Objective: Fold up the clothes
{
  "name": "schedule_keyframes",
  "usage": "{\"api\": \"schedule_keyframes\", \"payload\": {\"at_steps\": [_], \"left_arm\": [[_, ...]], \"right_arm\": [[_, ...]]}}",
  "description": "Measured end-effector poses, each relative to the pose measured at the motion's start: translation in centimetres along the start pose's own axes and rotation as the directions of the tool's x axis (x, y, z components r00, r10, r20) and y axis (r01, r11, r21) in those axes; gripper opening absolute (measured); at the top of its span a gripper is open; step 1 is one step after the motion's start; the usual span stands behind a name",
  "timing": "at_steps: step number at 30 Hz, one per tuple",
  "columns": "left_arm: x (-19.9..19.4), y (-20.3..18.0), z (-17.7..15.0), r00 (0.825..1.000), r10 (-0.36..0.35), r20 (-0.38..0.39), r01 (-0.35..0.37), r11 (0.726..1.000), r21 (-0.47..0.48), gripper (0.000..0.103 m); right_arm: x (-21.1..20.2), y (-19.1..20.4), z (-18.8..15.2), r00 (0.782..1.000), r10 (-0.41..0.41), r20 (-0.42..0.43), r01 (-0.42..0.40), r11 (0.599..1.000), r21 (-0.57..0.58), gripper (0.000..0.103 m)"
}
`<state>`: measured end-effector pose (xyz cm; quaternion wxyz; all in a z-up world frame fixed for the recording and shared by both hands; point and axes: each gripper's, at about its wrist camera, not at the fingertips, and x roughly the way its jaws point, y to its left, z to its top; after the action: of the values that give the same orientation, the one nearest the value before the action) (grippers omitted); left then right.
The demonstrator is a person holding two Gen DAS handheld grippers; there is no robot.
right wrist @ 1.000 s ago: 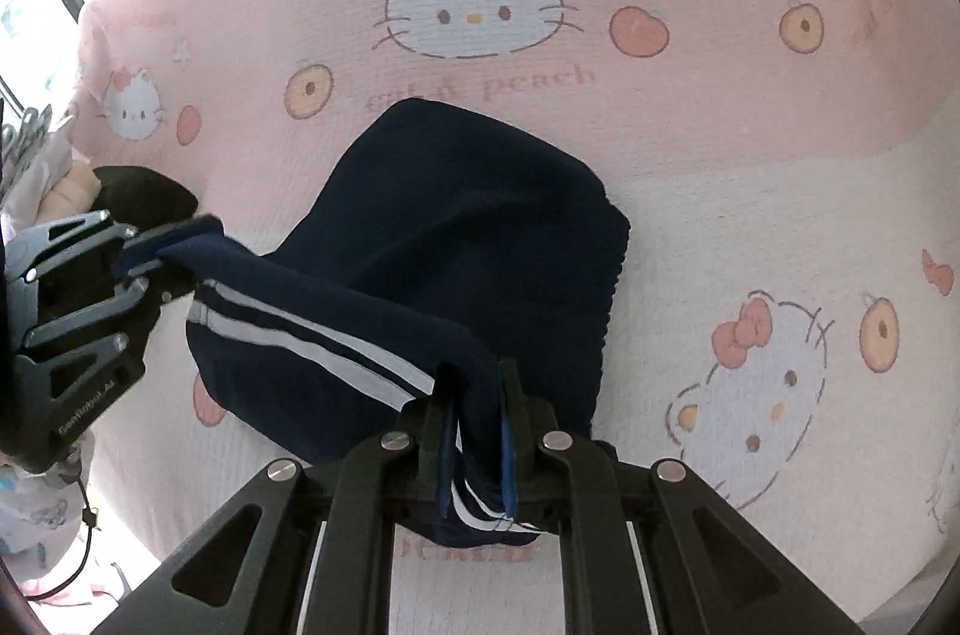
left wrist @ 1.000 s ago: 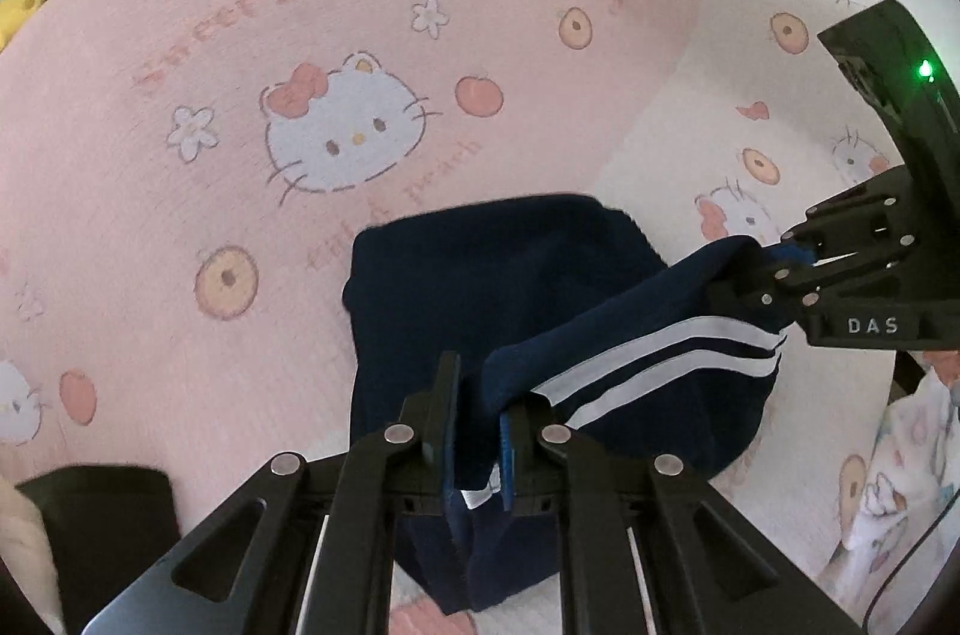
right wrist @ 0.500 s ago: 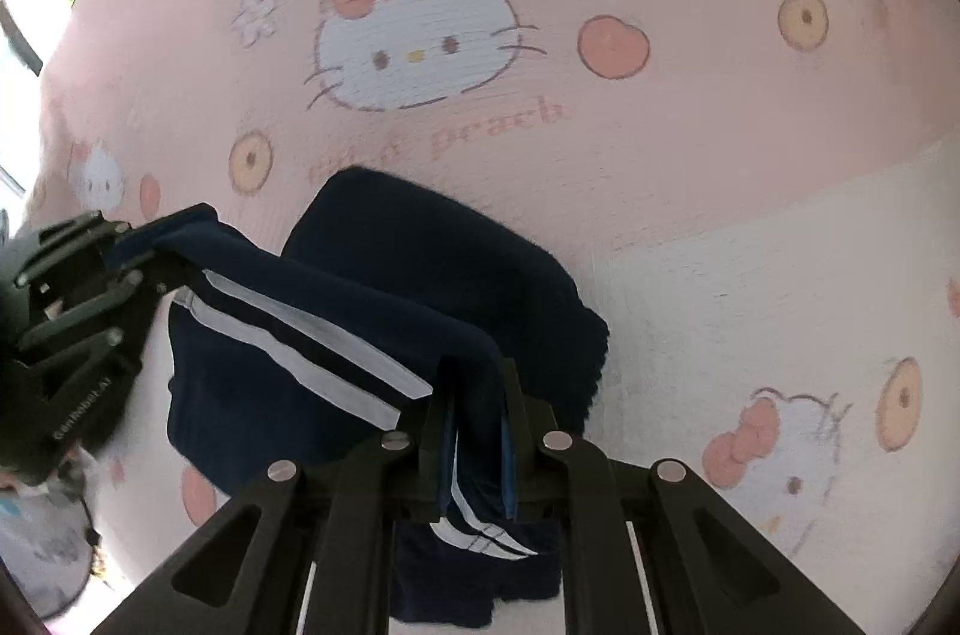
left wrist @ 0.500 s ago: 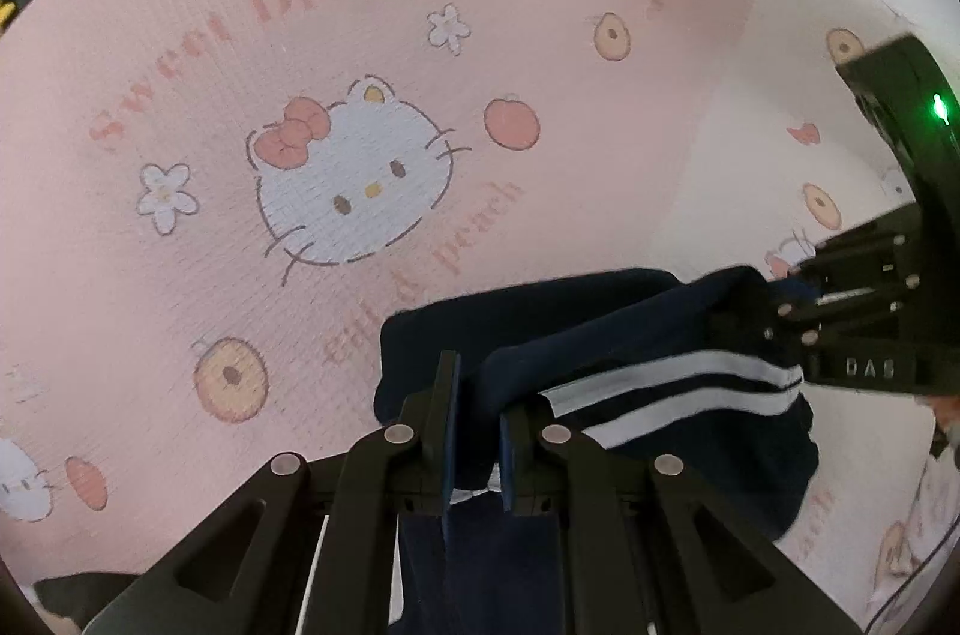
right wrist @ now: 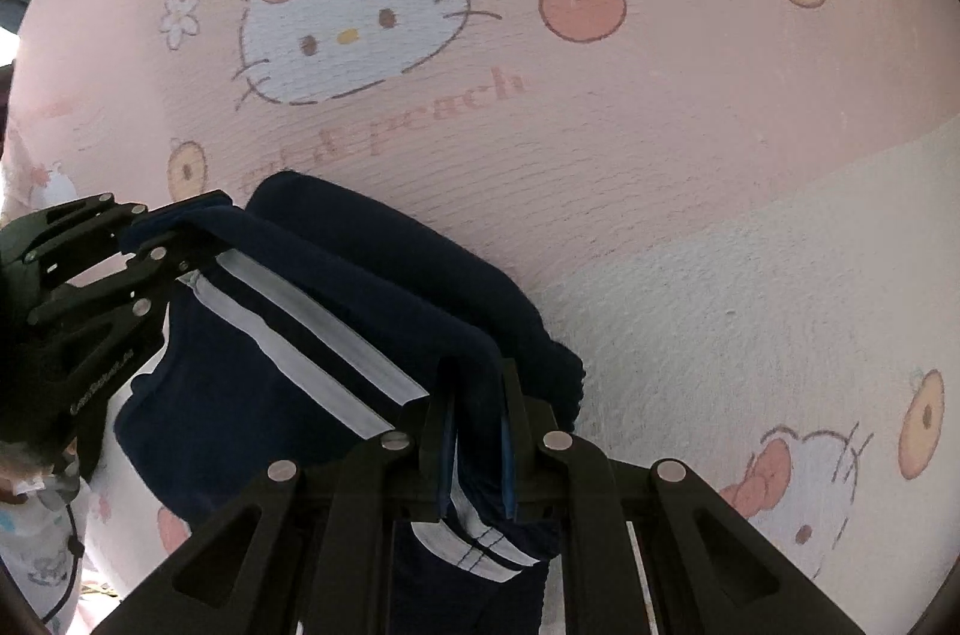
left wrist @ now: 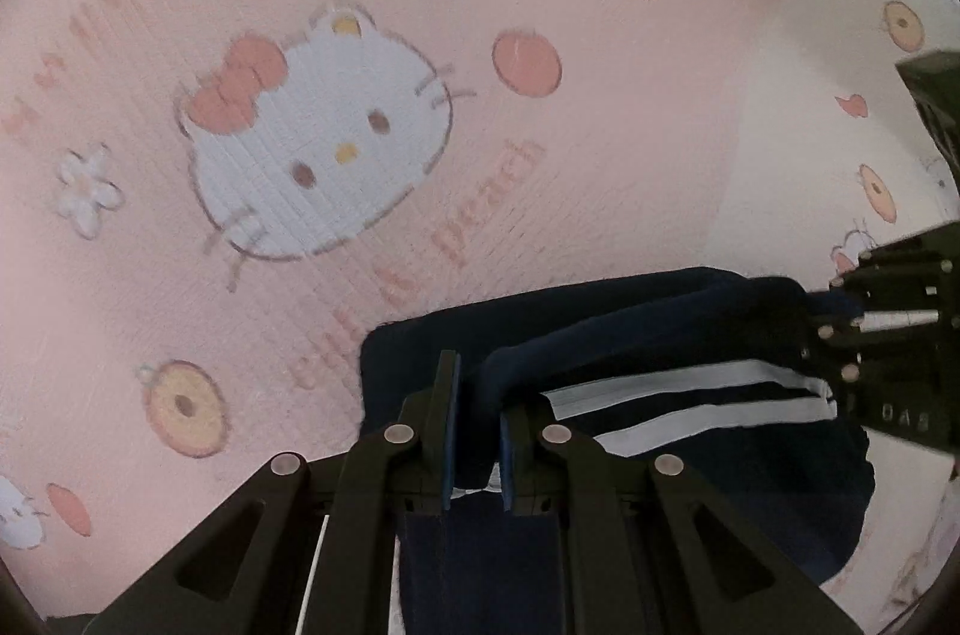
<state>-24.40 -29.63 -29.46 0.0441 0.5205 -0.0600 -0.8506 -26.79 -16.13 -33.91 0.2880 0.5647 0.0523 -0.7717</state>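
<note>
Cat print looms nearer — both grippers' fingers (left wrist: 477, 431) (right wrist: 477, 431) clamp navy garment (right wrist: 336, 335) over pink blanket (right wrist: 660, 155).

- The right gripper (right wrist: 477, 431), at the near edge, is clamped on a fold of the navy garment (right wrist: 372, 287).
- The left gripper (right wrist: 180, 239), at the left, pinches its striped edge.
- A pink cartoon-cat sheet (right wrist: 660, 125) lies underneath.

The navy garment (right wrist: 336, 335) hides the blanket (right wrist: 660, 155) lettering's start; its lower part runs behind the right gripper (right wrist: 477, 431).
</note>
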Motion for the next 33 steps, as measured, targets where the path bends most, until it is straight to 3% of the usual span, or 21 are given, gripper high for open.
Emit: {"api": "schedule_keyframes", "payload": {"at_steps": [3,7,14,15,17,18,19,24,26,27,33], "left_arm": [[2.2,0.8,0.1,0.997,-0.041,-0.07,0.037,0.998,-0.045,0.011],[3.5,1.7,-0.2,0.993,-0.078,-0.085,0.068,0.991,-0.111,0.012],[4.4,2.2,0.1,0.984,-0.113,-0.135,0.096,0.988,-0.124,0.014],[4.0,2.5,0.1,0.987,-0.1,-0.123,0.084,0.988,-0.128,0.02],[3.2,3.0,0.0,0.992,-0.072,-0.1,0.058,0.989,-0.137,0.042],[2.8,3.2,0.0,0.994,-0.058,-0.088,0.045,0.989,-0.142,0.061],[2.2,3.6,0.0,0.996,-0.046,-0.077,0.034,0.989,-0.147,0.068],[0.6,5.5,0.0,0.998,-0.021,-0.067,0.009,0.984,-0.176,0.068],[0.3,6.2,0.0,0.998,-0.011,-0.069,-0.002,0.982,-0.188,0.068],[0.2,6.3,-0.2,0.997,-0.018,-0.07,0.004,0.98,-0.197,0.068],[-1.5,5.7,-2.1,0.999,-0.033,-0.035,0.022,0.966,-0.258,0.068]], "right_arm": [[1.0,-0.2,0.0,0.999,-0.001,-0.034,0.001,1.0,0.008,0.01],[1.5,-0.6,0.3,0.999,0.011,-0.046,-0.01,0.999,0.033,0.01],[2.0,-1.1,0.6,0.997,0.042,-0.062,-0.039,0.998,0.045,0.01],[2.0,-1.2,0.7,0.997,0.049,-0.066,-0.045,0.998,0.052,0.01],[2.0,-1.5,0.9,0.996,0.06,-0.072,-0.055,0.996,0.065,0.01],[2.0,-1.5,1.1,0.995,0.062,-0.072,-0.058,0.996,0.067,0.01],[1.8,-1.5,1.2,0.996,0.056,-0.066,-0.052,0.997,0.063,0.01],[-0.4,-1.2,1.4,1.0,-0.003,0.005,0.003,1.0,0.017,0.027],[-1.5,-1.5,1.3,0.999,-0.036,0.034,0.035,0.999,0.022,0.065],[-1.9,-1.7,1.2,0.998,-0.047,0.044,0.046,0.998,0.032,0.071],[-4.4,-5.3,0.6,0.996,-0.022,0.092,0.006,0.986,0.169,0.073]]}}
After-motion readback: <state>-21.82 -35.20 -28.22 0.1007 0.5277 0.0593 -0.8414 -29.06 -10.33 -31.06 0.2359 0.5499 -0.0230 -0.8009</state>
